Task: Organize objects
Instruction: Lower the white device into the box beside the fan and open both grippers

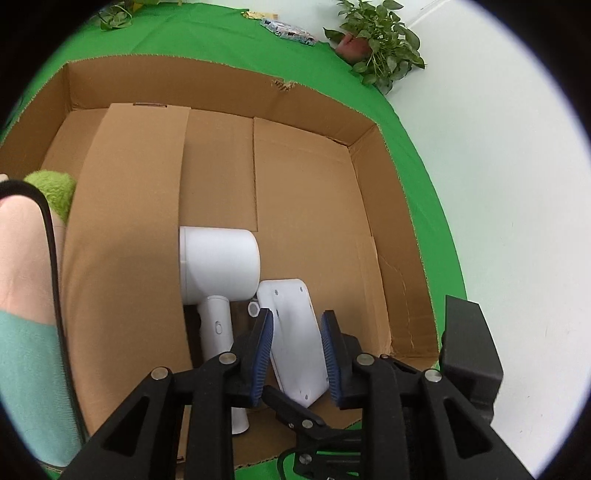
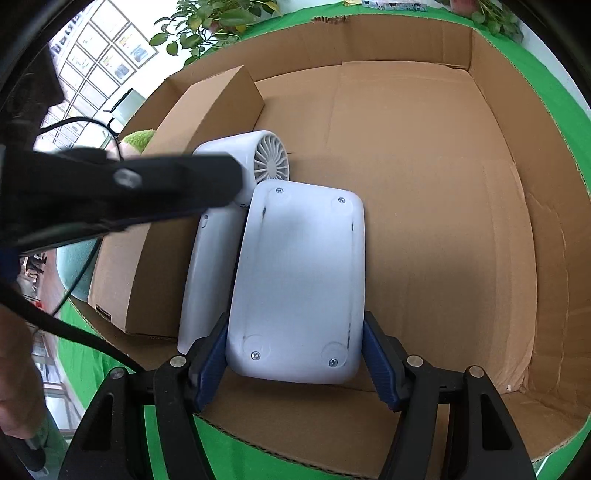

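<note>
A large open cardboard box sits on a green cloth. Inside lie a white hair dryer and a flat white rounded device, underside up. A smaller brown box stands along the left wall. My left gripper hovers open above the white device, which shows between its fingers. In the right wrist view my right gripper straddles the near end of the white device; the blue pads sit at its sides with slight gaps. The dryer lies just left of it.
A green plush item sits at the box's left wall. Potted plants and a patterned packet lie beyond the box on the cloth. The box floor to the right is bare cardboard. The left gripper's arm crosses the right view.
</note>
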Tool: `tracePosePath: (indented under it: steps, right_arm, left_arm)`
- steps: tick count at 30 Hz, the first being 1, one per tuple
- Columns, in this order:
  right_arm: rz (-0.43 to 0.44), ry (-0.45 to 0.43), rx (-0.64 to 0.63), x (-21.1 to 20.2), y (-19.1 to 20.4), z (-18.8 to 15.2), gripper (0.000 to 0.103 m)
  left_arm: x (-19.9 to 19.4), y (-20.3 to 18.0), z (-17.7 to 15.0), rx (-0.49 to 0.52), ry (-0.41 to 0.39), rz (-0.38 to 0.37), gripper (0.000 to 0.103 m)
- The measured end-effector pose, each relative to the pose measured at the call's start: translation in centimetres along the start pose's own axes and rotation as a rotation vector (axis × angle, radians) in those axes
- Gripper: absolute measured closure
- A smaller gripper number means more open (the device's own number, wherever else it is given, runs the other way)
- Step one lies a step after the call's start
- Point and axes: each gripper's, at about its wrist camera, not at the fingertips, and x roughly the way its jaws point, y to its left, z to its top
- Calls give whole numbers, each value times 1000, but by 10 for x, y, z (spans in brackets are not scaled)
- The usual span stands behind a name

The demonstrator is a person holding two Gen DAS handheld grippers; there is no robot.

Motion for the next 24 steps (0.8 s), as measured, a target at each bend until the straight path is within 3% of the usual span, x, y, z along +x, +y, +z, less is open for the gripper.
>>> tracePosePath:
  steps: [6, 12, 13, 15, 24]
  right_arm:
    - [12, 25, 8, -2, 3, 1, 34]
    - [42, -39, 15, -23, -2, 6, 35]
    - [29, -33, 24, -21, -4, 7, 37]
    - [22, -9, 30, -15, -5, 8, 52]
    - [24, -22, -6, -2, -6, 13, 53]
  left_arm:
    - [-9, 12, -6, -14, -11, -4, 78]
    - [-12, 21, -10, -25, -37, -6, 78]
    - [-12, 23, -10, -27, -41, -5, 78]
    - [-9, 24, -7, -29, -43, -6, 78]
    - [-15, 31, -15, -24, -49, -14, 78]
